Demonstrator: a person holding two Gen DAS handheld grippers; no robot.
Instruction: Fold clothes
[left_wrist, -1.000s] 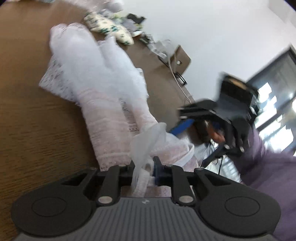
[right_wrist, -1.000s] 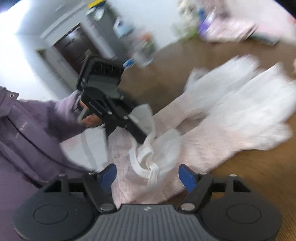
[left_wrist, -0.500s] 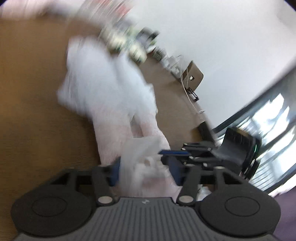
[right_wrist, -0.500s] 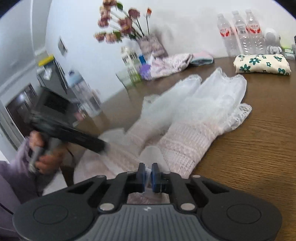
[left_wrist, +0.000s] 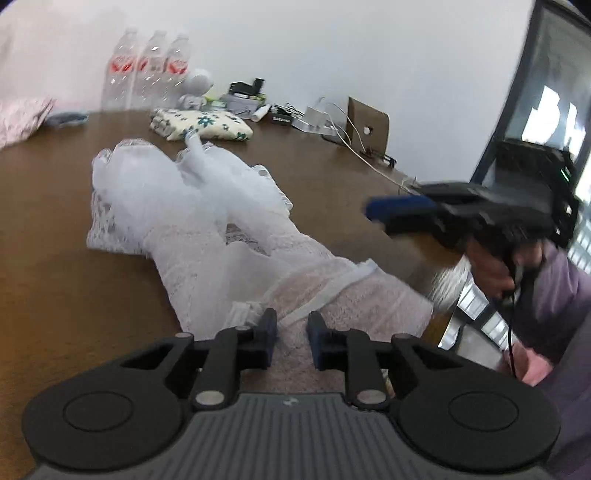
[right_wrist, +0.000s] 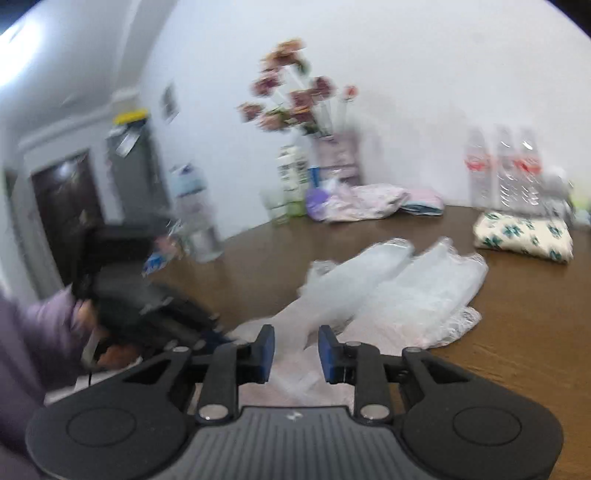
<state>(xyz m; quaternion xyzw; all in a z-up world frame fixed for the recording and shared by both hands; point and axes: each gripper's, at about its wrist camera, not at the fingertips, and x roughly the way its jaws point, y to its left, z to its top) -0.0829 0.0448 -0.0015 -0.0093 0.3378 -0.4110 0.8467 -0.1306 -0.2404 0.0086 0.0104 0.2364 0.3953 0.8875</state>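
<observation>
Half a second ago the right gripper (right_wrist: 293, 349) was pinched shut on the lace at the near end of the garment; its blue pads now stand apart with nothing clamped, and it has lifted away from the cloth. The left gripper (left_wrist: 291, 339) has stayed parted, its jaws open low over the waistband end and closed on nothing.

The white lace garment (left_wrist: 207, 229) lies stretched along the brown tabletop (left_wrist: 55, 295), its pinkish knitted end at the near edge just under both tools and its two sheer tulle ends reaching toward the middle. In the left wrist view the right gripper (left_wrist: 461, 218) hangs in the air off the table's right edge, held by a hand (left_wrist: 491, 266) in a purple sleeve, clear of the garment.

Beyond the tulle ends sits a folded floral cloth (left_wrist: 203, 125), near the garment but apart from it. Three water bottles (left_wrist: 147, 70) stand along the far edge against the wall. To the right of the floral cloth a cluster of small gadgets, cables (left_wrist: 347, 136) and a brown card box (left_wrist: 369, 129) lines the far right edge. At the far left edge are a vase of pink flowers (right_wrist: 295, 96), some jars, and a heap of pale folded clothes (right_wrist: 362, 203). Motion blur softens the left side of the right wrist view.
</observation>
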